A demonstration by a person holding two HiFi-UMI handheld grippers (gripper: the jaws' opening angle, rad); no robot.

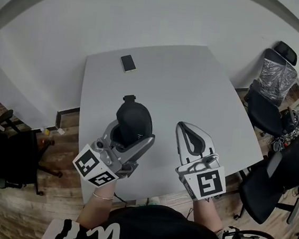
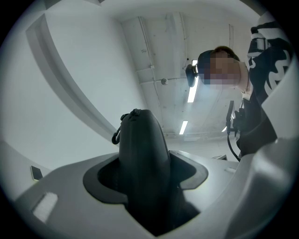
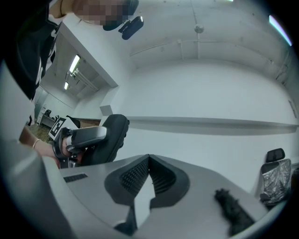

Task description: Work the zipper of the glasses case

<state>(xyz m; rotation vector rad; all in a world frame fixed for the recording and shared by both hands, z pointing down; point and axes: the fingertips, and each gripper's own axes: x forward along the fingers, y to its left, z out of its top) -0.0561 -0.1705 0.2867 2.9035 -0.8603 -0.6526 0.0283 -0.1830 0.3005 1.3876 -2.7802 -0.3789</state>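
Observation:
The black glasses case [image 1: 134,119] stands on end above the grey table [image 1: 185,83], with my left gripper [image 1: 131,137] shut on its lower half. In the left gripper view the case [image 2: 142,158] fills the gap between the jaws, and its zipper end with a small loop [image 2: 122,125] points up and away. My right gripper [image 1: 184,128] hovers to the right of the case, apart from it. Its jaws meet at the tips with nothing between them. The right gripper view shows the right gripper [image 3: 149,158] shut, with the case [image 3: 111,134] and the left gripper [image 3: 83,136] off to its left.
A small dark flat object [image 1: 128,63] lies near the table's far left edge. Black office chairs [image 1: 270,105] stand beyond the table's right side, and another chair [image 1: 8,149] stands on the wood floor at left. White walls rise behind the table.

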